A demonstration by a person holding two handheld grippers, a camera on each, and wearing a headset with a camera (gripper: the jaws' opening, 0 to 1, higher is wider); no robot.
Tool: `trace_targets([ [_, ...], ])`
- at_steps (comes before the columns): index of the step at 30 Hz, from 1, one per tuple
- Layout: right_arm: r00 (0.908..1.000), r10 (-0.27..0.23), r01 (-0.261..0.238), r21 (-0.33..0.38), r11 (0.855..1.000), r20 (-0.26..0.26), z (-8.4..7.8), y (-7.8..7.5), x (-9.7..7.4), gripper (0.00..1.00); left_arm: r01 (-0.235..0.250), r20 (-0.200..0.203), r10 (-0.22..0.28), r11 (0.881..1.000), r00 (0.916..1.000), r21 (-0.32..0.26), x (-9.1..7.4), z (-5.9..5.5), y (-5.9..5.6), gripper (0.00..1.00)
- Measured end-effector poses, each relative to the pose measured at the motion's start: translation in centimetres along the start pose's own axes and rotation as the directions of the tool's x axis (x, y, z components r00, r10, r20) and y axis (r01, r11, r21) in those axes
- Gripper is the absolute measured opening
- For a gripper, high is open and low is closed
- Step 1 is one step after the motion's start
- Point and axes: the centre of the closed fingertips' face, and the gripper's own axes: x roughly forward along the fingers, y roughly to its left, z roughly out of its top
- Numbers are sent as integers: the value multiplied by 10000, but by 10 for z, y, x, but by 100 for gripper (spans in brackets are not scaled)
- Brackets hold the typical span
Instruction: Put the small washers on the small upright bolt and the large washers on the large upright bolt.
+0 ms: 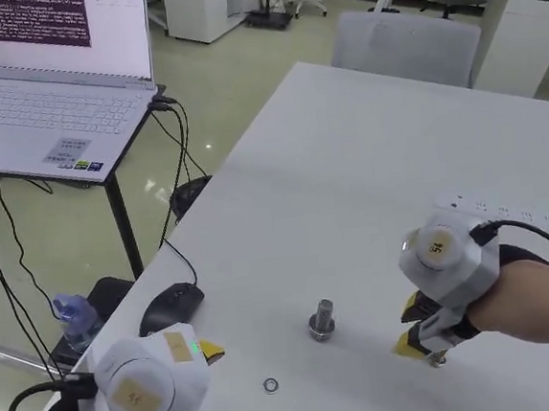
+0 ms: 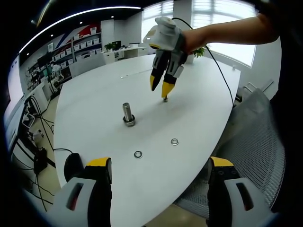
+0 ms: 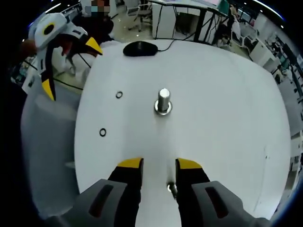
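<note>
A laptop (image 1: pixel 55 109) stood open on a side stand, well to the left of the large bolt (image 1: pixel 321 320) and beyond it in the head view. The left gripper (image 2: pixel 159 161) hung over the table's near edge, down-left of the large bolt. Its jaws were spread wide and held nothing. A black mouse (image 1: pixel 173 306) lay on the white table (image 1: pixel 348 161) left of the large bolt, just past that gripper.

Two washers lay flat on the table on the left gripper's side of the large bolt. One washer (image 2: pixel 138 154) lay nearer the mouse and a second washer (image 2: pixel 174 141) lay apart from it. Neither touched the bolt, and I could not tell their sizes. The large bolt stood upright near the middle of the work area, threaded end up, with a wider collar at its foot.

To the right of the large bolt, the right gripper (image 3: pixel 159 164) pointed down at the table. Its jaws were parted by a narrow gap. The small bolt (image 3: pixel 171 189) stood upright below that gap, close to the right-hand jaw in the right gripper view. From the left gripper view the yellow tips sat just above the top of the small bolt. No washer could be made out between the jaws, and I could not tell whether any was already on the small bolt. A white power strip (image 1: pixel 515 211) lay further right of the large bolt, toward the table's far edge.
</note>
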Motion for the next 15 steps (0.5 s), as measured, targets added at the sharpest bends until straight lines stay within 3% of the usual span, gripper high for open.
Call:
trace_targets([
  [15, 9985, 533, -515, -983, 9938, 154, 26, 48, 8, 28, -156, 51, 156, 9999, 9999, -3, -3, -1, -2, 82],
])
